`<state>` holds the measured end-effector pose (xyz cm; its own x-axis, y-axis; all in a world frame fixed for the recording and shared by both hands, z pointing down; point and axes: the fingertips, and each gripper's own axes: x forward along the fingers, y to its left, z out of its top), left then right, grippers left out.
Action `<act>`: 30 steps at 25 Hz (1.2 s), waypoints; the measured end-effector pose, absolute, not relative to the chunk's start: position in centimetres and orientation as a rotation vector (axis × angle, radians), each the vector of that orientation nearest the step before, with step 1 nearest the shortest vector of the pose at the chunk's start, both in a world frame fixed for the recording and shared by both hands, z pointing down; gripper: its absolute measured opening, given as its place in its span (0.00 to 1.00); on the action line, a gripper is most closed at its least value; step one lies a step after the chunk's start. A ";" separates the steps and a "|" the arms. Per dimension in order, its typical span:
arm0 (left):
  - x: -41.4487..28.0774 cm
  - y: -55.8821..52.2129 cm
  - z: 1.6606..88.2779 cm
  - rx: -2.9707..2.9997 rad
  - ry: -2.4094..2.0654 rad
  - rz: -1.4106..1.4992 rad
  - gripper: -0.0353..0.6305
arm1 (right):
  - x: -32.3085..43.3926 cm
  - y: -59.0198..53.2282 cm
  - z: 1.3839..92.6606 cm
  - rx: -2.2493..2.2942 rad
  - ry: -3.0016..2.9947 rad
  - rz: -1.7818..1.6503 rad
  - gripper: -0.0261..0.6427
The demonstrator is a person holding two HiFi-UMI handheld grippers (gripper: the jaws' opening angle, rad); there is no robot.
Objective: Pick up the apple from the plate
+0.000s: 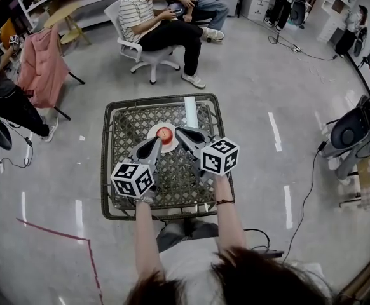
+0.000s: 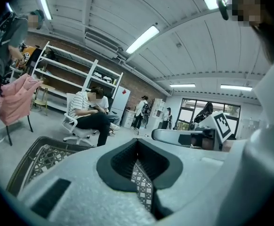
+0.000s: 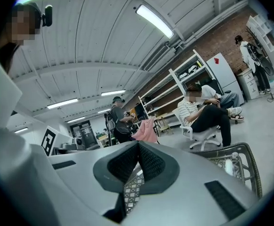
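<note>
Head view: left gripper (image 1: 157,140), right gripper (image 1: 178,130), both pinched empty, beside apple (image 1: 165,133) on plate (image 1: 168,147), inside table rim (image 1: 147,100).

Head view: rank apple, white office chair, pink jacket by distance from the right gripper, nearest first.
1. apple, on the plate, just left of the right gripper.
2. white office chair, beyond the table, far side.
3. pink jacket, far left.
</note>
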<state>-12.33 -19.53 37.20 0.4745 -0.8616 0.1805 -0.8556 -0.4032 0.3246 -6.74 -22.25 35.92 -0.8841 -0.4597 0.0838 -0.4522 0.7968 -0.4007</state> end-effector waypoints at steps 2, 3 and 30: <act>-12.4 -19.7 37.9 2.351 -1.425 -0.001 0.07 | -7.0 -22.5 36.5 -0.759 2.948 -0.676 0.05; -12.5 -19.8 38.2 2.346 -1.420 -0.001 0.07 | -7.1 -22.7 36.7 -0.759 2.950 -0.680 0.05; -13.5 -24.4 47.2 2.291 -1.320 0.220 0.07 | -8.8 -28.0 45.1 -0.750 3.064 -0.796 0.05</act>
<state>-13.49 -24.37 47.25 0.5211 -0.7698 0.3685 -0.8478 -0.4169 0.3279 -8.84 -27.95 45.11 -0.8878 -0.4055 0.2177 -0.4602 0.7748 -0.4336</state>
